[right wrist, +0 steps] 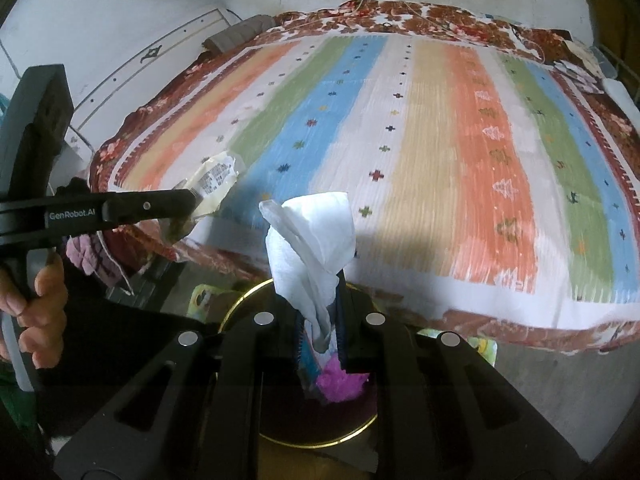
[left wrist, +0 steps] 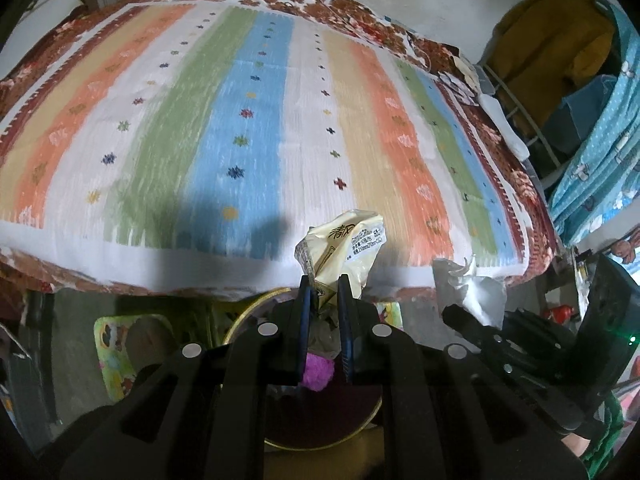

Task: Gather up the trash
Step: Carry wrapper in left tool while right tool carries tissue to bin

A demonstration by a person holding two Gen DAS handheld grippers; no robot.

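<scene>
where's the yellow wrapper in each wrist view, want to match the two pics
Left wrist view: the yellow wrapper is at lower centre, pinched in the left gripper.
Right wrist view: the same wrapper is at middle left, at the tip of the left gripper seen from the side.
Shared landmark: the gold-rimmed bin below the edge of the striped bedspread.

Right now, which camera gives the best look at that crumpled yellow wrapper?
The left wrist view: the yellow wrapper sits centred, printed label readable, pinched in the left gripper. The right wrist view shows it only small at the left edge, partly hidden behind that gripper's finger.
</scene>
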